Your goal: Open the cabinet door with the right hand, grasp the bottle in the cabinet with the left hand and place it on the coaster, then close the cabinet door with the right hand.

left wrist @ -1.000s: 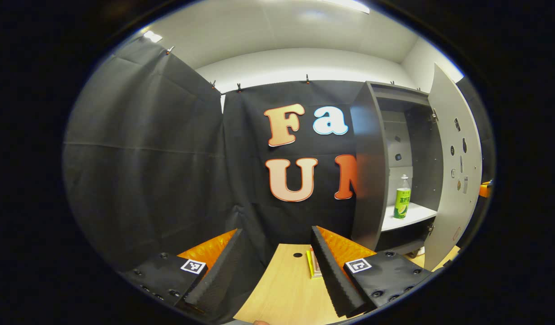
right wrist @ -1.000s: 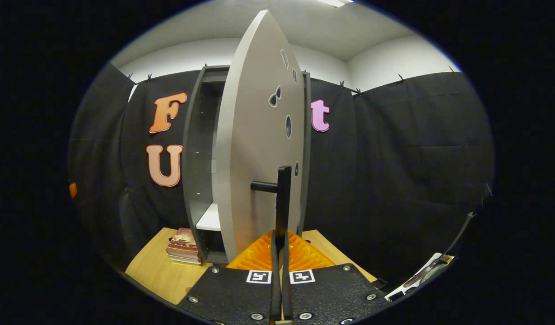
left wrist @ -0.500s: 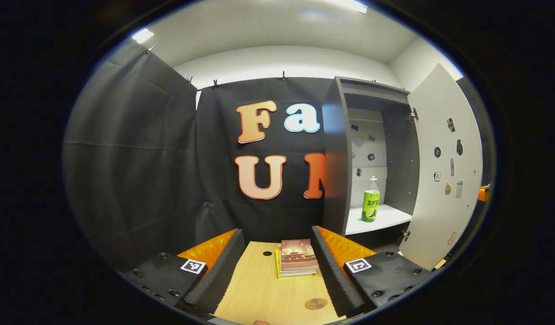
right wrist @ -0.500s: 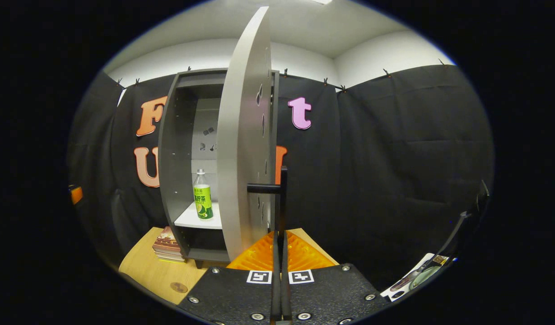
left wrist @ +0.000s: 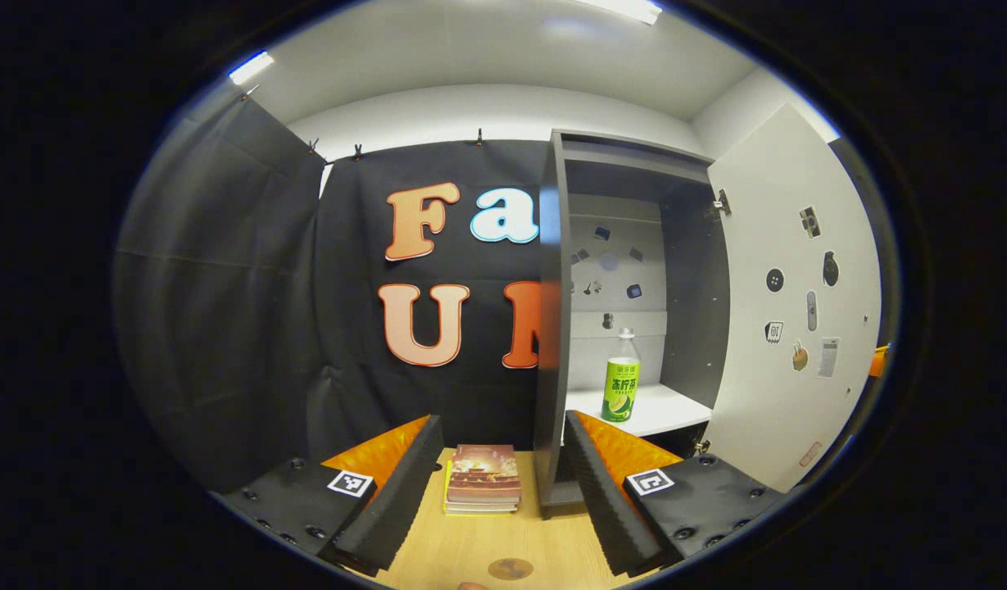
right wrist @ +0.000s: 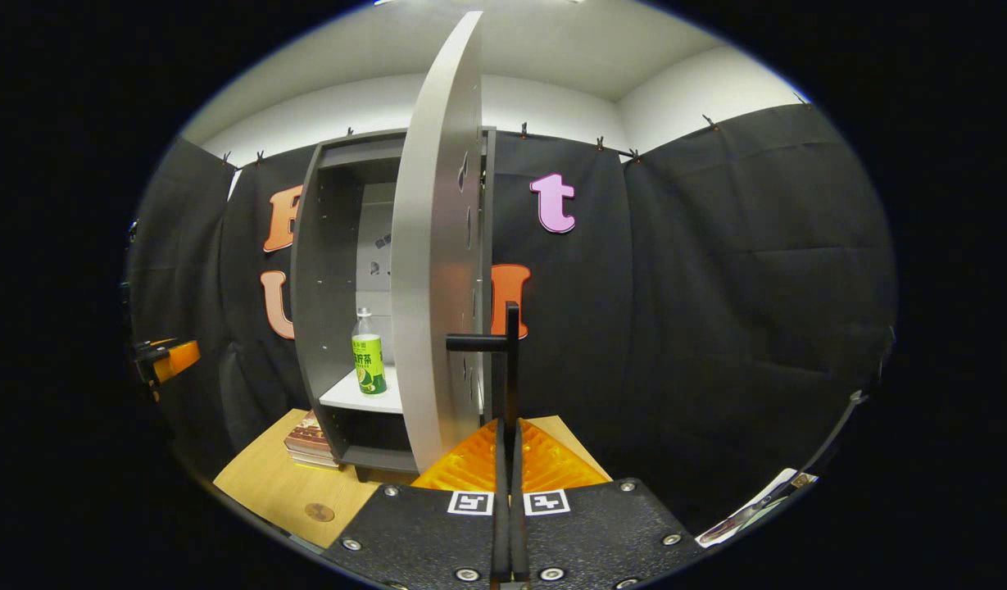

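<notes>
Wooden table (left wrist: 470, 545), cabinet door (left wrist: 786, 303) swung open.
Bottle (left wrist: 620, 388) upright on shelf, cap up. Left gripper (left wrist: 503, 492) wide, empty; right gripper (right wrist: 509, 492) clamped on door handle (right wrist: 510, 369).

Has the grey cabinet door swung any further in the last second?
Yes. In the right gripper view the grey cabinet door has swung wider, uncovering the green-labelled bottle.

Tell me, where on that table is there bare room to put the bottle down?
Bare wood lies on the table between the books and the coaster, and left of the coaster. The strip between books and cabinet is tight.
</notes>
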